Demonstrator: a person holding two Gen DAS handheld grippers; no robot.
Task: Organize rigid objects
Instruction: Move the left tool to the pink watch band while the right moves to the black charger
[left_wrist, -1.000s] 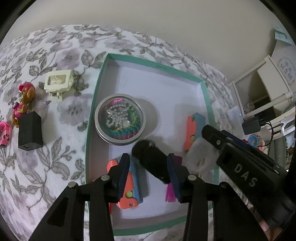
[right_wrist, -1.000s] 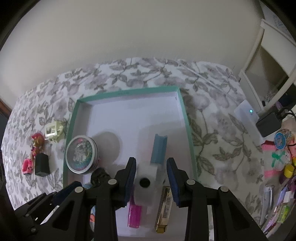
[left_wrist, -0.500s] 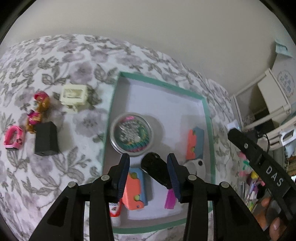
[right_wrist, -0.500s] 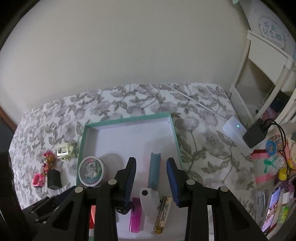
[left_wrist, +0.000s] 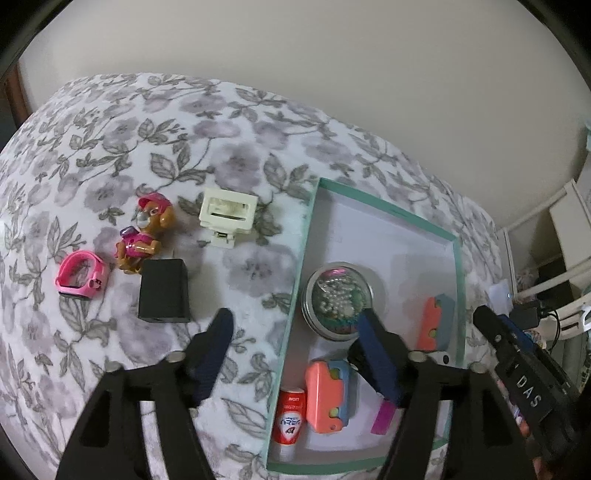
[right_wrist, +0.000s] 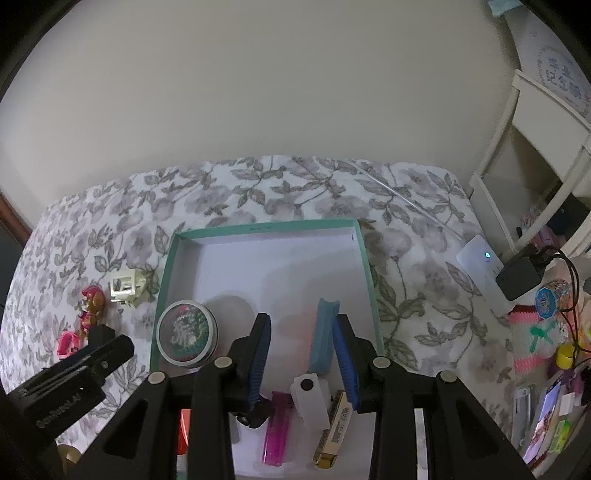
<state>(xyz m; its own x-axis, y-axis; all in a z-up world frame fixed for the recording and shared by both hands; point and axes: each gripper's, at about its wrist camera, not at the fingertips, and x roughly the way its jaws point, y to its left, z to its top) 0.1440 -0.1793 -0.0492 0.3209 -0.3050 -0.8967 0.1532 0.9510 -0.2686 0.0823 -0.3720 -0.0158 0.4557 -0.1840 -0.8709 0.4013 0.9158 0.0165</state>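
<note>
A teal-rimmed white box lies on the floral cloth. In it are a round tin of beads, orange-and-blue toys, a red tube, a pink lighter, a white piece, a gold bar and a small black object. Left of the box lie a black cube, a cream block, a toy dog and a pink watch. My left gripper is open and empty above the box's left rim. My right gripper is open and empty above the box.
White shelves, a white router, a black plug with cable and small colourful clutter stand to the right of the cloth. A plain wall runs behind the table.
My left gripper opened and let go of the black object, which now lies in the box, and moved left. My right gripper let go of the white piece and lifted away.
</note>
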